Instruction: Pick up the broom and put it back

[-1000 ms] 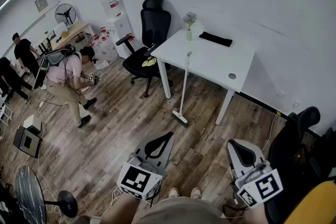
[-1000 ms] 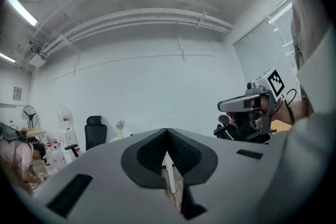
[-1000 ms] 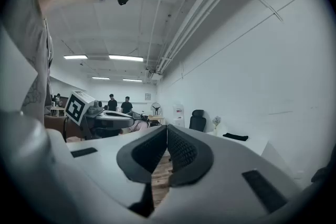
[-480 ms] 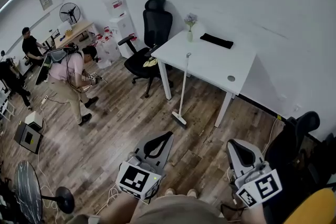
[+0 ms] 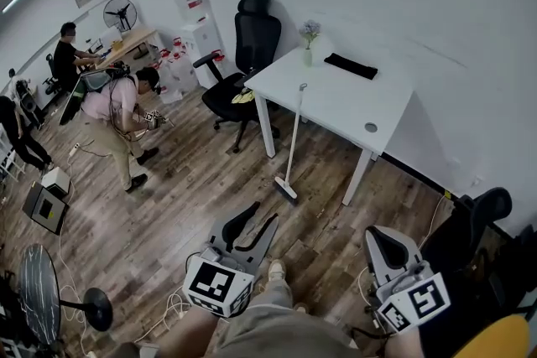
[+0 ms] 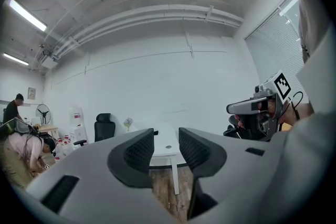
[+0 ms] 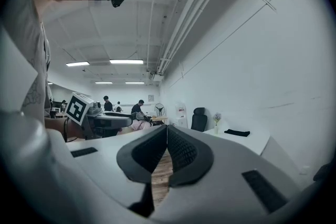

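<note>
Broom (image 5: 289, 142) stands nearly upright at about 12 o'clock from the two grippers in the head view, untouched and well apart from both. Its head rests on the wooden floor (image 5: 193, 205) and the top of its pale handle leans on the front edge of the white table (image 5: 336, 101).

Left gripper (image 5: 264, 212) sits at roughly 6 o'clock in that view. Its jaws are opening, with a clear gap between the ribbed pads and nothing in it; through the gap its own view shows only floor and a table leg. Right gripper (image 5: 377, 237) is at about 5 o'clock, jaws pressed together on nothing, pads meeting in a thin seam in its own view.

A small vase of flowers (image 5: 309, 46) and a flat black object (image 5: 351, 65) lie on the table's far side. A black office chair (image 5: 243, 54) stands at 11 o'clock, just beside the table. At 10 o'clock a person in a pink shirt (image 5: 117, 105) bends over the floor, and a standing fan (image 5: 42, 298) is at 8 o'clock.
</note>
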`<state>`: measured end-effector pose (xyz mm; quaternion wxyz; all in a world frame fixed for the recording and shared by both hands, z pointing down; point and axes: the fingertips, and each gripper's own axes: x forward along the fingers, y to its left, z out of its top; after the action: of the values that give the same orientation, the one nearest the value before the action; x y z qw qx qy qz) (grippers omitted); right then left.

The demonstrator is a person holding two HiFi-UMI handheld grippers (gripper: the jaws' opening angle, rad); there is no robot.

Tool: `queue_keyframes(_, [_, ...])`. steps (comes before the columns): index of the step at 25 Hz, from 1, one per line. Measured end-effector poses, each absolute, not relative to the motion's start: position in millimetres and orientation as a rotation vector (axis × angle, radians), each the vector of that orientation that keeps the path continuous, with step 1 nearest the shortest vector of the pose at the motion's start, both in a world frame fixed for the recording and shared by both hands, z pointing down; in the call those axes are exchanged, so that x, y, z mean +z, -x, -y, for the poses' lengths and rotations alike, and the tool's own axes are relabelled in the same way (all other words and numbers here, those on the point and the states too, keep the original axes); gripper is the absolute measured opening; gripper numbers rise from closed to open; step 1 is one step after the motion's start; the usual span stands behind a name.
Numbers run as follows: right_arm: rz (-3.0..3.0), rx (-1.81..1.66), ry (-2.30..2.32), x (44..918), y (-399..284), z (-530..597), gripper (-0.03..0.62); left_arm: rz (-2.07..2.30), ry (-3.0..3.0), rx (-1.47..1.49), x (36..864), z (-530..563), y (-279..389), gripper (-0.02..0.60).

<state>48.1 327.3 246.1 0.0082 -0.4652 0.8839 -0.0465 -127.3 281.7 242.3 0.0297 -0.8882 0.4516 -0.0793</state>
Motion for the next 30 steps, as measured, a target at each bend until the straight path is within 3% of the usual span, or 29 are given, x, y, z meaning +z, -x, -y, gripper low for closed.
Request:
queue_keyframes(2, [-2.776, -0.145, 1.447, 249, -48, -321, 0.031, -1.402, 2.732, -0.256, 244, -276, 127, 0.178])
queue_keyframes(14, [-2.82, -0.168, 1.444, 273, -40, -240, 0.031, -1.419, 2.737, -0.259, 263, -196, 136, 0.178])
queue_keyframes(30, [-2.801, -0.302, 1.569, 295, -16, -43, 0.031, -1.241, 2.825, -0.406, 284, 6, 148, 0.178])
